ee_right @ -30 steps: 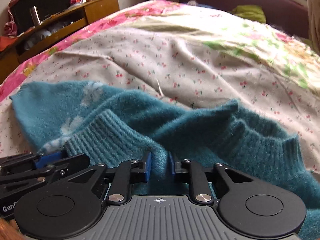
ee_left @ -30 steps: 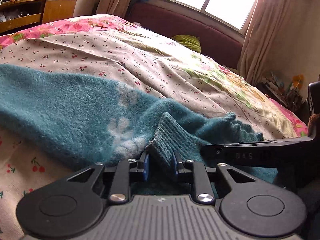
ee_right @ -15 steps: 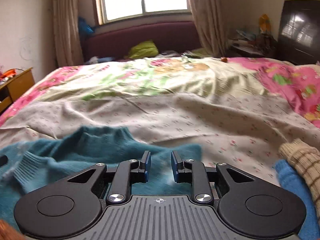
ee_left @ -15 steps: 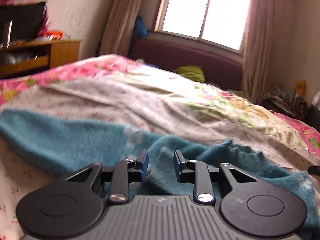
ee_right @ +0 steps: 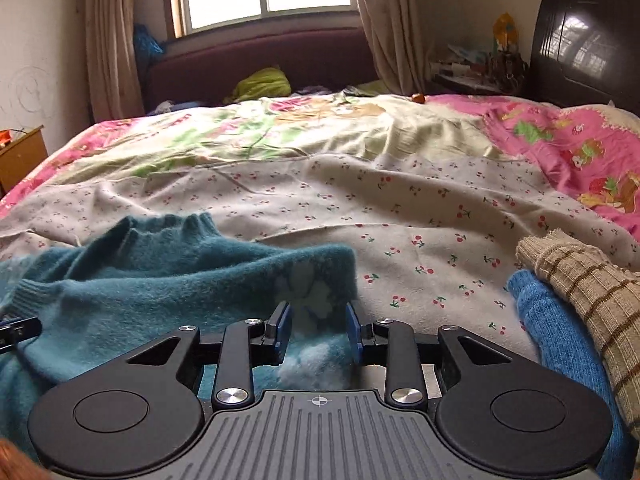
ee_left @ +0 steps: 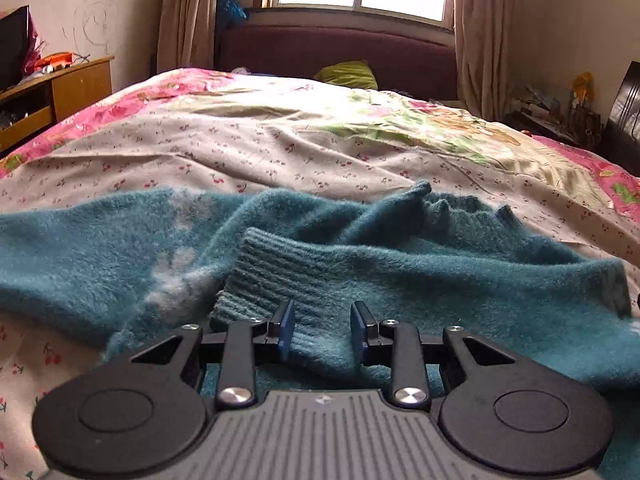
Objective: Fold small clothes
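Observation:
A fuzzy teal sweater point(ee_left: 460, 292) with white flowers lies crumpled across the bed. Its ribbed cuff point(ee_left: 256, 280) is folded over onto the body, just ahead of my left gripper point(ee_left: 322, 330). That gripper's jaws are opening, and the sleeve lies loosely between the blue pads without being pinched. At the sweater's right edge point(ee_right: 304, 280), my right gripper point(ee_right: 317, 332) hovers with its jaws opening too. The flowered corner sits between its pads, which do not press on it. The ribbed collar point(ee_right: 168, 224) bunches up at the back.
A blue knit point(ee_right: 560, 320) and a beige striped knit point(ee_right: 592, 280) lie on the cherry-print cover point(ee_right: 420, 208) to the right. A green cushion point(ee_left: 348, 74) rests by the headboard. A wooden cabinet point(ee_left: 60, 88) stands left of the bed, and dark furniture point(ee_right: 584, 40) stands right.
Both pairs of jaws have widened and let the sweater go. The right gripper swung right, from beside the left gripper to the sweater's right edge. Both views have rolled level.

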The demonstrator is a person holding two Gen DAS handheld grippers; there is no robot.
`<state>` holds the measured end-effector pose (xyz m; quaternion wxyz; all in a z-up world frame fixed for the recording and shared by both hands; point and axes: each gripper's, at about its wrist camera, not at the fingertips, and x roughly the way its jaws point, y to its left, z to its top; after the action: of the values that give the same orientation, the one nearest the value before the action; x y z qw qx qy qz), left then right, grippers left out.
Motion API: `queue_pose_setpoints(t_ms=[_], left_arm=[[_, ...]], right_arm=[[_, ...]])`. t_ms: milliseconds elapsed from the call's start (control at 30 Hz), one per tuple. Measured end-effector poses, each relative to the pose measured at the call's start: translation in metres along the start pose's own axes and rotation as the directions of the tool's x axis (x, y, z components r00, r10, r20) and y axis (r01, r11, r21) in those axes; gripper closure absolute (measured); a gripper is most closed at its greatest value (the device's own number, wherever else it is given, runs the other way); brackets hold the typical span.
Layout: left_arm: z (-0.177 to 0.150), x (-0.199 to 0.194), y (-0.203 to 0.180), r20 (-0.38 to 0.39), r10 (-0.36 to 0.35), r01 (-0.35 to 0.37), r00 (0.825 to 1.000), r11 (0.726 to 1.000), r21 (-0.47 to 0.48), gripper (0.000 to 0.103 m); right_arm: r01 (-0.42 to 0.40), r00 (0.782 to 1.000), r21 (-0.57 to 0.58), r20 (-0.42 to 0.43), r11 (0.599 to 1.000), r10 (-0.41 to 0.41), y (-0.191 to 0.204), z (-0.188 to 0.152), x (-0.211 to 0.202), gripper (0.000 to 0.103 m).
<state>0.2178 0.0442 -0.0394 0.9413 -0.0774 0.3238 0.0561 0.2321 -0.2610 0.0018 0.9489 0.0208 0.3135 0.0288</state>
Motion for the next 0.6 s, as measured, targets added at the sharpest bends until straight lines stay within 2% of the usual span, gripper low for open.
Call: queue_pose_setpoints(t_ms=[67, 133, 233, 367, 467, 600], left_arm=[[-0.001, 0.000, 0.005, 0.003, -0.016, 0.016, 1.000, 1.000, -0.021, 0.061], [-0.002, 0.000, 0.004, 0.006, -0.014, 0.014, 1.000, 1.000, -0.010, 0.061], [-0.002, -0.001, 0.005, 0.011, -0.018, 0.018, 1.000, 1.000, 0.000, 0.061], [-0.001, -0.015, 0.010, 0.061, -0.012, 0.013, 0.998, 1.000, -0.007, 0.061], [-0.002, -0.011, 0.013, 0.024, -0.033, 0.033, 0.999, 0.999, -0.024, 0.060], [-0.006, -0.004, 0.012, 0.002, -0.025, 0.025, 1.000, 1.000, -0.010, 0.060]], right_arm=[[-0.039, 0.999, -0.027, -0.021, 0.999, 0.039, 0.008, -0.012, -0.002, 0.072], [-0.028, 0.994, -0.079, -0.110, 0.996, 0.019, 0.017, -0.025, 0.014, 0.072], [0.003, 0.996, -0.055, -0.094, 0.998, -0.008, 0.023, -0.018, 0.010, 0.072], [-0.028, 0.999, -0.062, -0.040, 0.998, 0.025, 0.031, -0.018, -0.017, 0.072], [-0.025, 0.993, -0.090, -0.119, 0.996, 0.014, 0.035, -0.038, -0.006, 0.071], [-0.002, 0.993, -0.036, -0.121, 0.999, -0.002, 0.038, -0.030, -0.008, 0.071]])
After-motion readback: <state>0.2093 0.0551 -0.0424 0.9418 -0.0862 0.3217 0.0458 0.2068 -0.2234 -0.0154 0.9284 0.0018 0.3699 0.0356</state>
